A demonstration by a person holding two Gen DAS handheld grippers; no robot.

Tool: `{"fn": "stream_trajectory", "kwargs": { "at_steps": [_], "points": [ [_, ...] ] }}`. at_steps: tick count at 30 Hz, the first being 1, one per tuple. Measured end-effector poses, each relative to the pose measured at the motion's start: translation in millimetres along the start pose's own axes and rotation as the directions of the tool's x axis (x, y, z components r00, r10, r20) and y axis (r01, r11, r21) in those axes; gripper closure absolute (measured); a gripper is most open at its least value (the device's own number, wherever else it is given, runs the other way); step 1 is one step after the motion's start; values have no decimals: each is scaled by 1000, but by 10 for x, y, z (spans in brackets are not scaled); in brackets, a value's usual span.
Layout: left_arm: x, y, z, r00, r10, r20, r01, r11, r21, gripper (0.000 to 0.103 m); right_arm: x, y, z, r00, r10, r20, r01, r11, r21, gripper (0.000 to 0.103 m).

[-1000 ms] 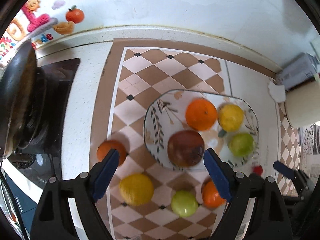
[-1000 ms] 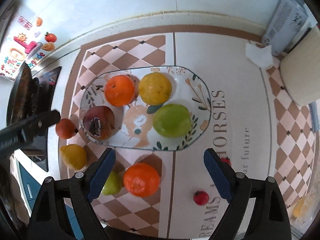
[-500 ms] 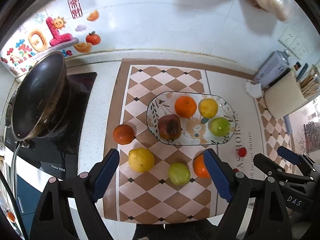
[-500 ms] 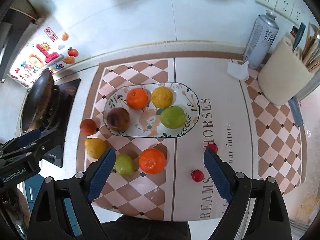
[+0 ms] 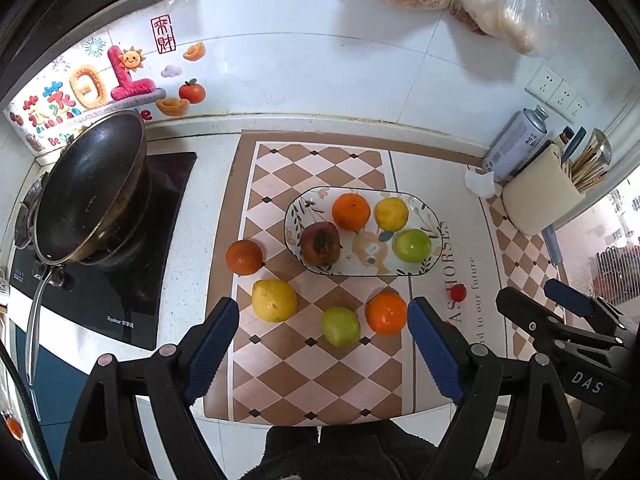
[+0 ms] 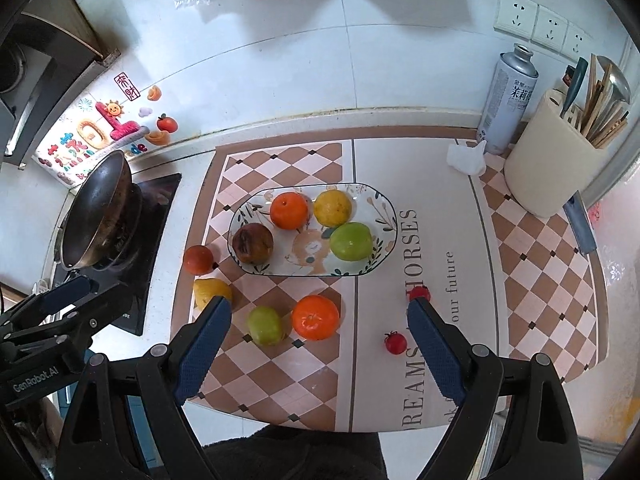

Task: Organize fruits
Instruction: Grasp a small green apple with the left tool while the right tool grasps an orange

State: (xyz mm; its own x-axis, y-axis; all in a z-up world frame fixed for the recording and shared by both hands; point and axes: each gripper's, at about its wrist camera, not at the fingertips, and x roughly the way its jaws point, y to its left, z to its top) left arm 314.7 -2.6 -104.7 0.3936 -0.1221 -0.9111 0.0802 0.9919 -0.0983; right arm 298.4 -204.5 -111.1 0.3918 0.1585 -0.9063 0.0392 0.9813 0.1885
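Note:
An oval patterned plate [image 5: 430,266] [image 6: 384,236] on the checkered mat holds an orange [image 5: 351,211], a yellow citrus [image 5: 391,213], a green apple [image 5: 412,245] and a dark brown fruit [image 5: 320,243]. On the mat in front lie a dark orange fruit [image 5: 244,257], a lemon [image 5: 274,300], a green fruit [image 5: 340,325] [image 6: 264,325] and an orange [image 5: 386,313] [image 6: 315,317]. Two small red fruits [image 6: 395,343] [image 6: 419,293] lie to the right. My left gripper [image 5: 322,312] and right gripper [image 6: 320,312] both hang high above the counter, open and empty.
A black wok [image 5: 92,188] sits on the stove at the left. At the back right stand a spray can [image 6: 508,98], a cream utensil holder [image 6: 560,160] and a crumpled tissue [image 6: 466,158]. Plastic bags [image 5: 480,0] hang on the tiled wall. Dark clothing [image 6: 288,456] shows at the counter's front edge.
Both grippers have risen and drawn back from the plate, so the fruits look smaller and more of the counter and wall shows. Jaws stay open. No fruit moved.

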Motion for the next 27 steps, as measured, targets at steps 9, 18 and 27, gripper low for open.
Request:
{"fn": "stream_trajectory", "kwargs": {
  "at_steps": [9,18,27],
  "points": [
    [349,161,-7,991,133,-10,-133,991,-20,0,599,-71,-109,993,35,-113,-35,999,6,7],
    [1257,399,-350,945,242,-222,-252,967,-20,0,1955,-234,-373,934,146,-325,-115,987,113,7],
    [1684,438,-506,915,184,-359,-224,972,-71,0,2585,-112,-493,909,121,-398,-113,993,44,36]
  ]
}}
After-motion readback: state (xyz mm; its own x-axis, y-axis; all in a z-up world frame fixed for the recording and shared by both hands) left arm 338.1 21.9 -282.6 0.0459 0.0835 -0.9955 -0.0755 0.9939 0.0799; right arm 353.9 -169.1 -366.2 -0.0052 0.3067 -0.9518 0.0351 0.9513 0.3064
